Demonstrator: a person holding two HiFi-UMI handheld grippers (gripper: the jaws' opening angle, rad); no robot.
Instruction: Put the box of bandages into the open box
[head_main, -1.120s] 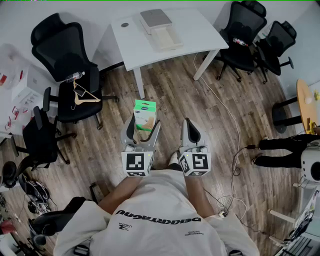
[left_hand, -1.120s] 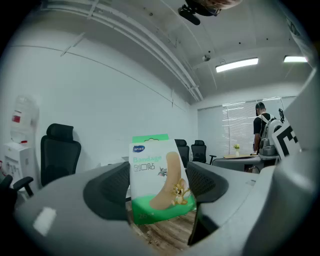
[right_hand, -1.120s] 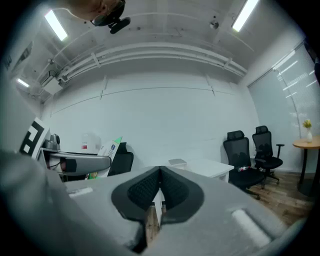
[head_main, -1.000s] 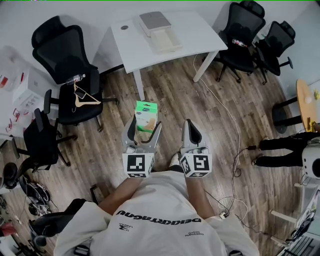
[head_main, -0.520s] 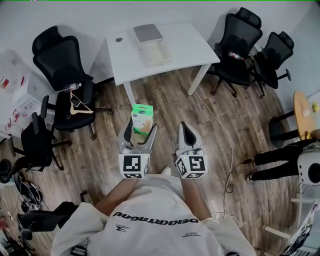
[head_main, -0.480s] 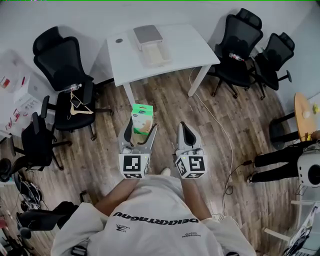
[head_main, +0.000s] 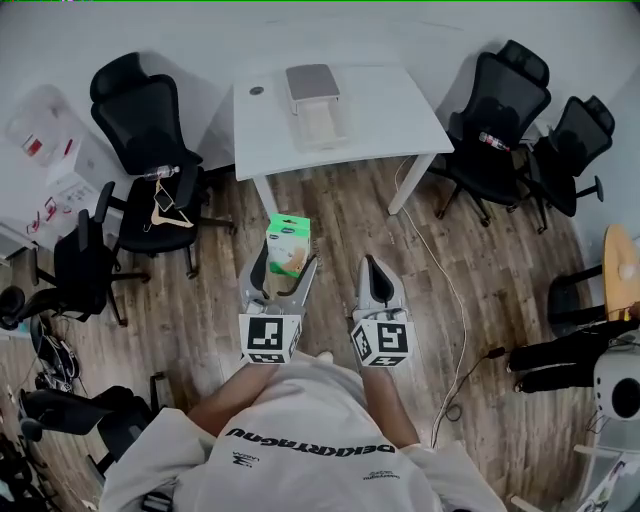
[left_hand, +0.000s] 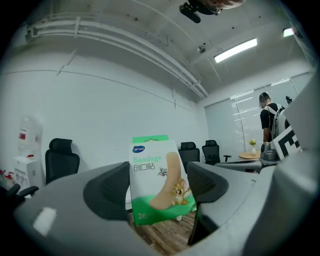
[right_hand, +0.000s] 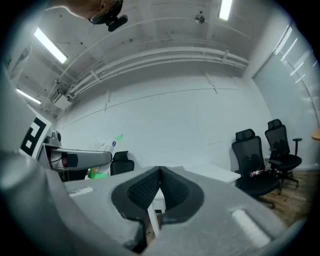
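Observation:
A green and white box of bandages (head_main: 288, 243) stands upright between the jaws of my left gripper (head_main: 283, 270), held above the wooden floor. In the left gripper view both pads press the sides of the bandage box (left_hand: 157, 180), so the left gripper (left_hand: 157, 189) is shut on it. My right gripper (head_main: 376, 276) hangs beside it, shut with nothing in it; its pads meet in the right gripper view (right_hand: 160, 189). The open box (head_main: 316, 102), with its grey lid folded back, lies on the white table (head_main: 395, 110) ahead of both grippers.
Black office chairs stand left (head_main: 140, 110) and right (head_main: 500, 110) of the table; one holds a wooden hanger (head_main: 168, 213). A white cable (head_main: 455, 300) runs over the floor on the right. A person (left_hand: 267, 120) stands far off by the windows.
The table and open box sit lower and more central in the head view. Both grippers keep their places side by side, the left one still holding the bandage box.

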